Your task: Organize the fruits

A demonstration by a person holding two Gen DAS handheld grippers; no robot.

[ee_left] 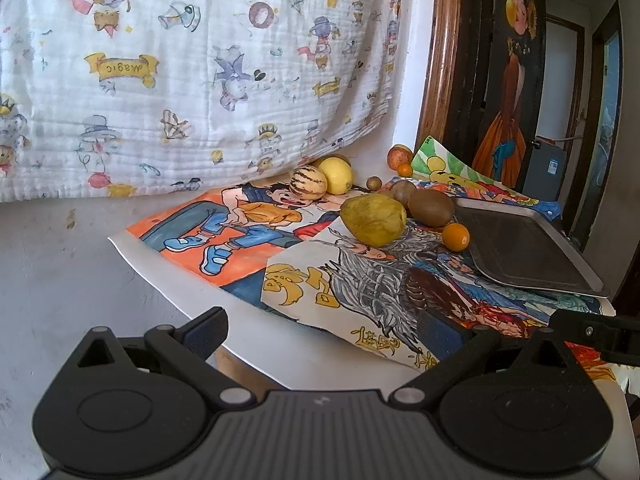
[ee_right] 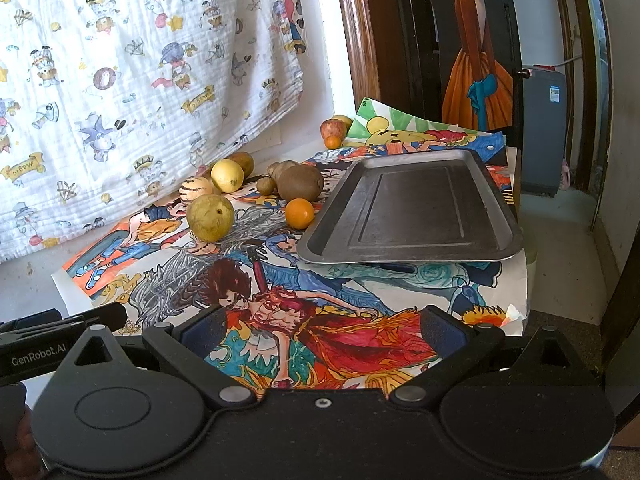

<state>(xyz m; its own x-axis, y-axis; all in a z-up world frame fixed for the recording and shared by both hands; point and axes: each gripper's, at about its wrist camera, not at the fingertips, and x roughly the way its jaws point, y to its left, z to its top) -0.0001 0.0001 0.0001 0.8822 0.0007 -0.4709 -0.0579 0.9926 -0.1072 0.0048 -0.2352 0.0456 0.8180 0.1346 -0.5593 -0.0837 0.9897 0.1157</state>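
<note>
- Between the right gripper's (ee_right: pixel 320 332) wide-spread fingers lies only the drawing-covered tabletop (ee_right: pixel 360 292); it holds nothing.
- Ahead of it and slightly to its right sits the empty metal tray (ee_right: pixel 408 204), its long axis running away from the gripper and leaning to the right.
- Ahead and to its left, just beside the tray's near left corner, rests a small orange (ee_right: pixel 299 213); farther left is a yellow-green pear (ee_right: pixel 209 217).
- Behind those, a brown kiwi (ee_right: pixel 300 183), a yellow lemon (ee_right: pixel 227 175) and a striped melon (ee_right: pixel 196 190) cluster near the hanging cloth (ee_right: pixel 120 80).
- Well beyond, by the wall, sit an apple (ee_right: pixel 333 128) and a tiny orange (ee_right: pixel 332 142).
- Beside it, the left gripper (ee_left: pixel 320 332) is also spread wide and empty, low at the table's near edge.
- From the left gripper, the fruit lies ahead and to the right, with the pear (ee_left: pixel 374 219) closest.
- By my judgement, the left gripper is better placed for the pear, the right for the small orange and the tray.
</note>
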